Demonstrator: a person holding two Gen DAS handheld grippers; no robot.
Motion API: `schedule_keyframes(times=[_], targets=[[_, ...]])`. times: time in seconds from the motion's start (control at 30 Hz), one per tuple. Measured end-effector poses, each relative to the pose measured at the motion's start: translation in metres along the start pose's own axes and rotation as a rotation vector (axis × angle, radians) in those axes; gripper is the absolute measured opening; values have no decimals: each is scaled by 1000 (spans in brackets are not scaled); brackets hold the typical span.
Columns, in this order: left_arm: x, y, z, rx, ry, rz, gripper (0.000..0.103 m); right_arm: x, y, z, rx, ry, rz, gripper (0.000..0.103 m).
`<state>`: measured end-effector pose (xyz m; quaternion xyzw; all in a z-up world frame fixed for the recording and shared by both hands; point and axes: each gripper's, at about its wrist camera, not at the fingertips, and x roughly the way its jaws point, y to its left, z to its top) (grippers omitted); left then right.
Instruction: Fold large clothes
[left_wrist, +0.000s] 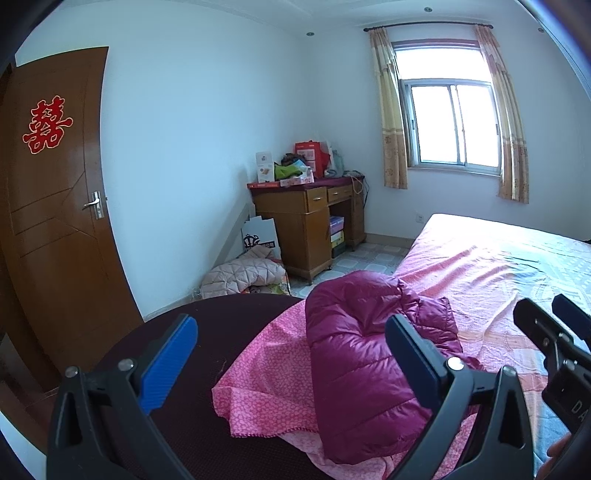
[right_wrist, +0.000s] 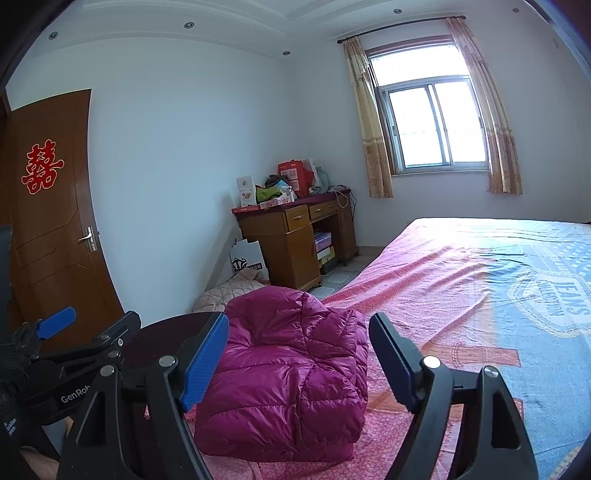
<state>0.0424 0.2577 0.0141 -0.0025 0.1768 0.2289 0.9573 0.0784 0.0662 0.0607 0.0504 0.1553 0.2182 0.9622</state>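
Magenta quilted puffer jacket (right_wrist: 291, 373) sits folded on the pink patterned bedsheet (right_wrist: 424, 280) — bundled near the bed's corner. We've got left gripper (left_wrist: 291, 354) and right gripper (right_wrist: 299, 354) both spread wide, holding nothing — hovering apart from the jacket.

The bed (right_wrist: 480, 266) runs off the right edge — its far side unseen. The puffer jacket's (right_wrist: 291, 373) underside is hidden, and the surface clutter (left_wrist: 295, 166) is too small to identify.
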Motion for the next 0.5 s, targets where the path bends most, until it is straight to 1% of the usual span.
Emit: schedule_keyframes(times=[0.1,0.3,0.5], targets=[[1,0,2,-2,8,33,103,-3,-1,1,-5,-3,-5,79],[6,2,0,-13,32,-6,103,-3,-2,0,-5,1,-10,79],[10,3,-1,4,44,4,103,-4,-5,1,2,5,-9,79]])
